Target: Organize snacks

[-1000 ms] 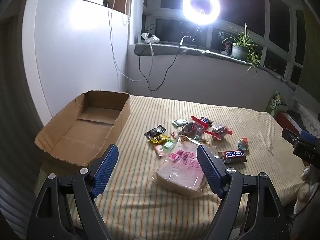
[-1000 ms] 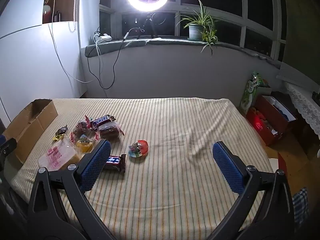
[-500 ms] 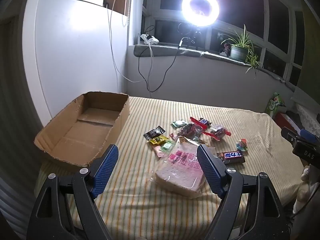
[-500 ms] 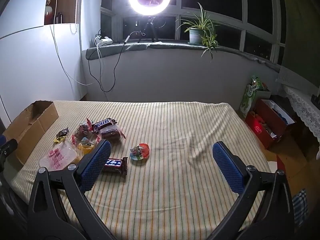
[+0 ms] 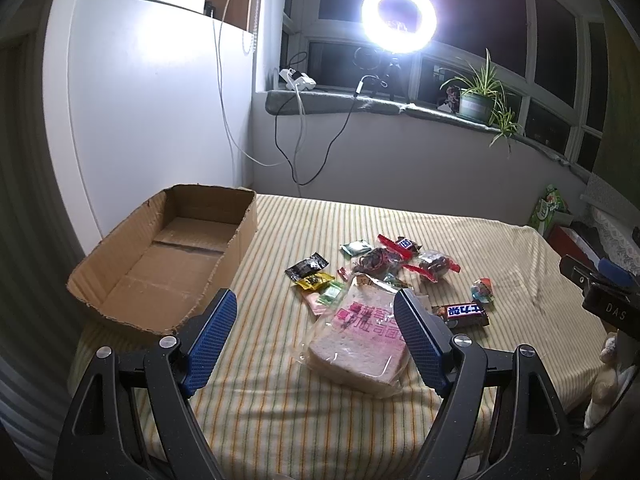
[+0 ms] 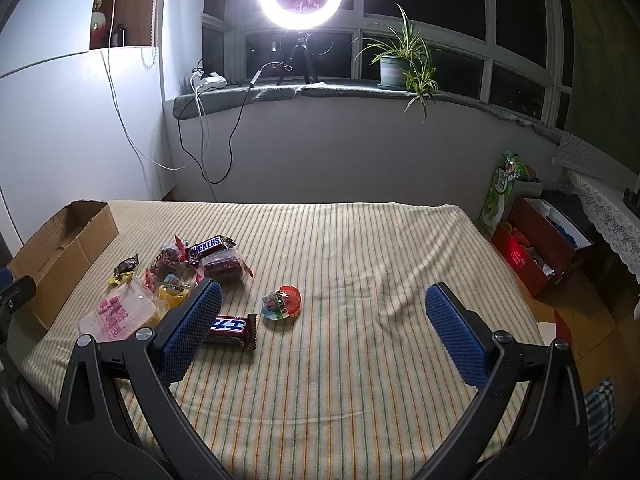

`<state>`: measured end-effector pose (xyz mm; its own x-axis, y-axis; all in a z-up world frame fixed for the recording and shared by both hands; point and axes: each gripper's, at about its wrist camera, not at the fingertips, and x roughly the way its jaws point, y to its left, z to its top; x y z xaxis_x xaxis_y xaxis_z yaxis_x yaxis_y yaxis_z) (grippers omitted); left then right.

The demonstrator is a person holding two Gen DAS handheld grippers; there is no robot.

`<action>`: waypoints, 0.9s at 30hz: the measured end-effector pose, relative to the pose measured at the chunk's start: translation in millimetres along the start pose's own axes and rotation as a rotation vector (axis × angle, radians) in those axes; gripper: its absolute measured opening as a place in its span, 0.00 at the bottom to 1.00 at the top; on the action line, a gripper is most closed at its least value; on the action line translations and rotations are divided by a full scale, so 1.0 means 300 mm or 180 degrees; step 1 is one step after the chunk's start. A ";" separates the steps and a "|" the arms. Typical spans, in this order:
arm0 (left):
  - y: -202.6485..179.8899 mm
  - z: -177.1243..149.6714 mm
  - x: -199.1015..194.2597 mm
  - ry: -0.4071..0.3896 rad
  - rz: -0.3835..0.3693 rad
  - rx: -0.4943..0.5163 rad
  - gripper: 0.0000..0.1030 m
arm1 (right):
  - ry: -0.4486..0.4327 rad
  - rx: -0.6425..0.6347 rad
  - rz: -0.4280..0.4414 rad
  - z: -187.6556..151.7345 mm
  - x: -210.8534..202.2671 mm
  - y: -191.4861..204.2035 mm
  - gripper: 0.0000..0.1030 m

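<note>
Plastic-bagged bread [image 5: 356, 344] between wide left claw [image 5: 316, 336]; right claw [image 6: 320, 320] wide too.

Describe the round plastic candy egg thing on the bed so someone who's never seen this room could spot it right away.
Start at the cardboard box on the left edge of the striped bed, then follow the heap of snacks beside it rightward. Lying alone past the heap, just beyond the dark Snickers bar, is the candy egg. It is the only rounded item, with a red top over a clear shell.
</note>
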<state>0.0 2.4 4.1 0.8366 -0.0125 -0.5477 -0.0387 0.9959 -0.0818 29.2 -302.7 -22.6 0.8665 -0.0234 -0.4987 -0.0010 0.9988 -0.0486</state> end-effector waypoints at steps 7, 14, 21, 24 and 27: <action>-0.002 -0.003 0.000 -0.0006 0.0002 0.0001 0.79 | -0.0005 0.0002 0.0002 -0.001 -0.002 -0.002 1.00; -0.005 -0.006 -0.004 -0.0008 -0.0007 0.0005 0.79 | -0.0002 -0.0005 0.0005 -0.002 -0.004 -0.002 1.00; -0.007 -0.006 -0.006 -0.0010 -0.0007 0.0006 0.79 | -0.0011 -0.0019 0.0011 -0.003 -0.009 0.004 1.00; -0.007 -0.007 -0.004 -0.0011 -0.0008 0.0006 0.79 | -0.0012 -0.0020 0.0014 -0.002 -0.008 0.005 1.00; -0.008 -0.007 -0.006 -0.0010 -0.0009 0.0005 0.79 | -0.0006 -0.0020 0.0011 -0.002 -0.006 0.006 1.00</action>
<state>-2.6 -0.2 3.5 0.8384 -0.0151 -0.5448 -0.0355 0.9960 -0.0822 27.3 -300.9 -22.4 0.8674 -0.0198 -0.4971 -0.0071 0.9986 -0.0523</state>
